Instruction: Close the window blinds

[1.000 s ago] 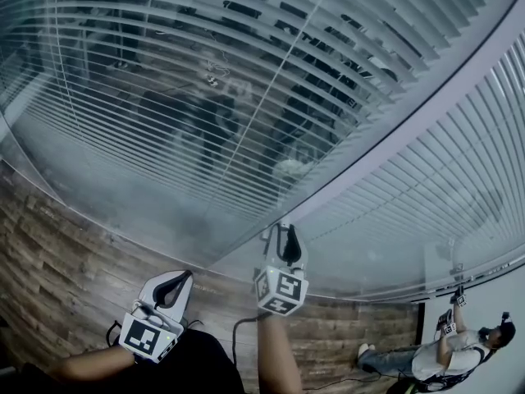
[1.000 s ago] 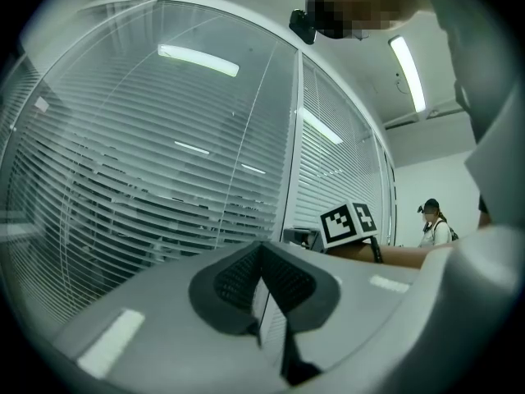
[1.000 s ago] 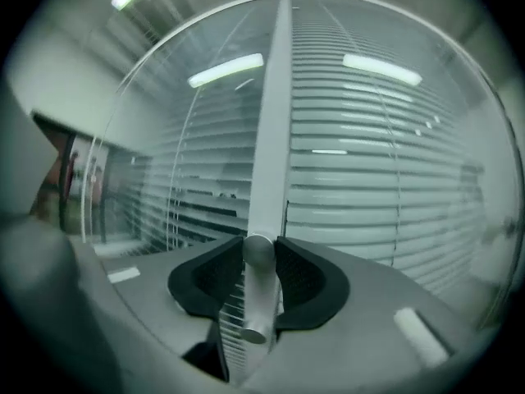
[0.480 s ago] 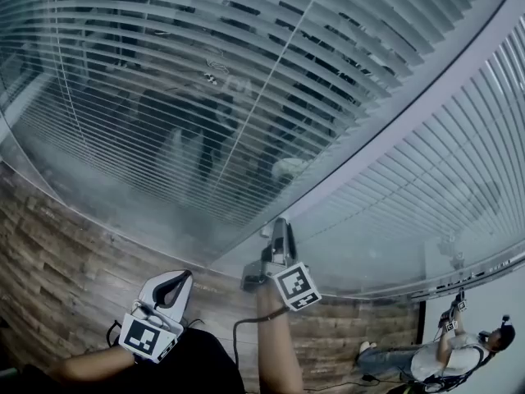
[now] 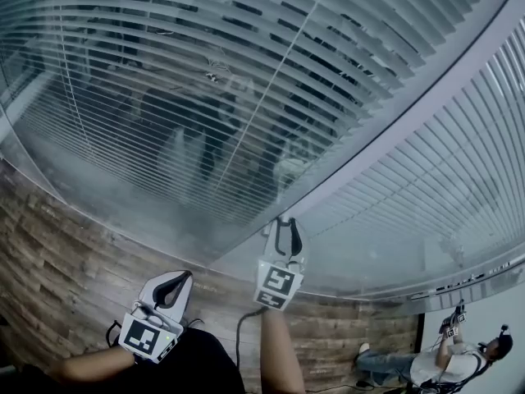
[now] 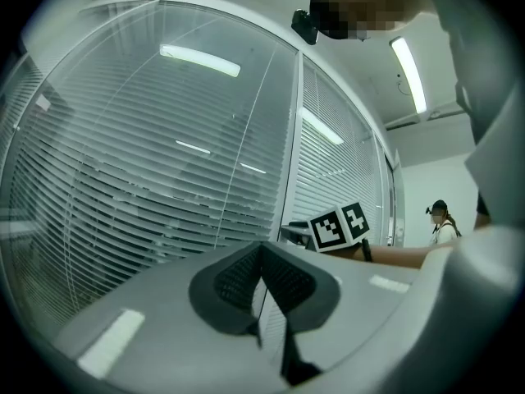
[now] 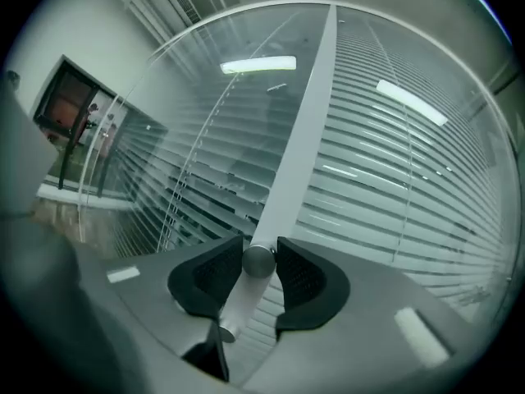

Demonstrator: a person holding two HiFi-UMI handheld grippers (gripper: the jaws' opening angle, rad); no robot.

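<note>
Blinds behind glass, slats part open; R tongs on knob.
Blinds (image 5: 205, 97) span both panes behind the glass, slats tilted w/ dark gaps between. Pale frame post (image 5: 394, 138) splits the panes. My R tongs (image 5: 285, 230) are clamped on the small round metal knob (image 7: 258, 261) at the post's foot. My L tongs (image 5: 171, 290) are pressed together, nothing in them, low and short of the glass.

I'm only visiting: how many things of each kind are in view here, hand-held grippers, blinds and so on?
Hand-held grippers, left and right: 2
Window blinds, left and right: 2
Round metal knob: 1
Person in the background: 1
Total: 6
</note>
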